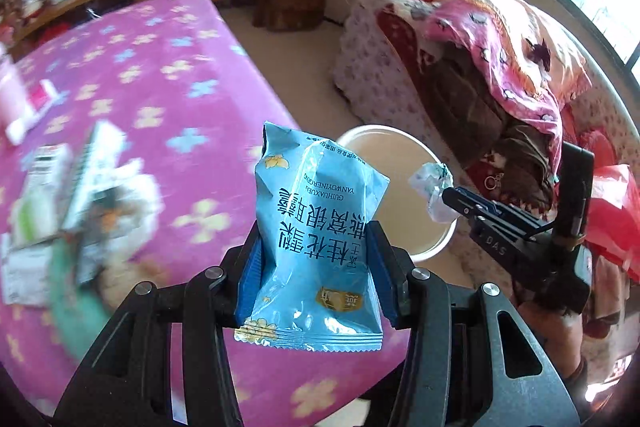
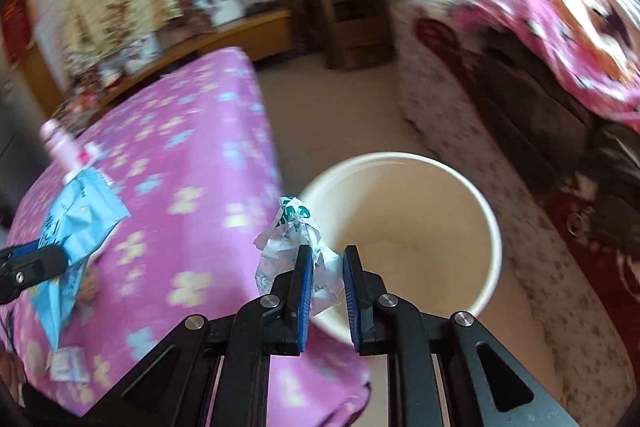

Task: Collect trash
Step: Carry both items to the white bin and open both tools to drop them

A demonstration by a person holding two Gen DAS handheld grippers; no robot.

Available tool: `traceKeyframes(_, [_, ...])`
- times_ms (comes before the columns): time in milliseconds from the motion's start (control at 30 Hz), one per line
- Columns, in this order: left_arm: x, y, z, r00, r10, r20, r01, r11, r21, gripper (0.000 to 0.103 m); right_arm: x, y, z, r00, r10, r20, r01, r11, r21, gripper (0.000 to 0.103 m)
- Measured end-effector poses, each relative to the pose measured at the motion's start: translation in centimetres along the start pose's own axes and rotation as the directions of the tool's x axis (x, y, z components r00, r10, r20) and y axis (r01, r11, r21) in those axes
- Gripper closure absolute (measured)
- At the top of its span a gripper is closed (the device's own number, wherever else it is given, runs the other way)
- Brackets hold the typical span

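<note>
Now our left gripper (image 1: pixel 316 267) pinches a blue snack packet (image 1: pixel 316 227); our right gripper (image 2: pixel 324 267) pinches a crumpled wrapper (image 2: pixel 296 247) at the white bucket's (image 2: pixel 490 227) rim.

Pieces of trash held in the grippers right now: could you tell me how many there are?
2: a blue snack packet in the left gripper, and a crumpled clear wrapper in the right gripper beside the white bin.

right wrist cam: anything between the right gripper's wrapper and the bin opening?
Nothing. In the right wrist view the crumpled wrapper in the right gripper sits right at the white bin rim, no object between.
</note>
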State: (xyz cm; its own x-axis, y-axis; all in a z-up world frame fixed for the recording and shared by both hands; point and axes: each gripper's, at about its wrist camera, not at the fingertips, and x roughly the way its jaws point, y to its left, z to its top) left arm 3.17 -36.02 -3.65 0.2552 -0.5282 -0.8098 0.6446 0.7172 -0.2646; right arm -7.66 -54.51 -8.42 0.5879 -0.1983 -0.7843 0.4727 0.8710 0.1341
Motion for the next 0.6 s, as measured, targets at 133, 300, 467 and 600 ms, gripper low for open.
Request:
traceKeyframes(133, [4.0, -2.6, 1.1, 0.999, -0.038, -0.026, 0.038, 0.999, -0.034, 0.050, 1.8, -3.4, 0.4, 0.999, -0.037, -0.029, 0.039, 0.996, 0.077, 0.089])
traceKeyframes(300, [8.5, -4.5, 2.1, 0.994, -0.101, -0.038, 0.098, 0.992, -0.076, 0.035, 4.2, -6.0, 0.3, 0.997, -0.032, -0.075, 0.044, 0.985, 0.166, 0.045])
traceKeyframes(467, [10.2, -5.1, 2.1, 0.994, -0.105, -0.037, 0.102, 0.992, -0.075, 0.032, 4.0, -6.6, -0.6, 0.998, -0.029, -0.061, 0.040, 0.981, 0.187, 0.043])
traceKeyframes(600, [9.3, -4.6, 1.3, 0.999, -0.039, -0.027, 0.037, 0.998, -0.043, 0.032, 3.6, -6.5, -1.1, 0.998, -0.024, -0.056, 0.033, 0.985, 0.169, 0.043])
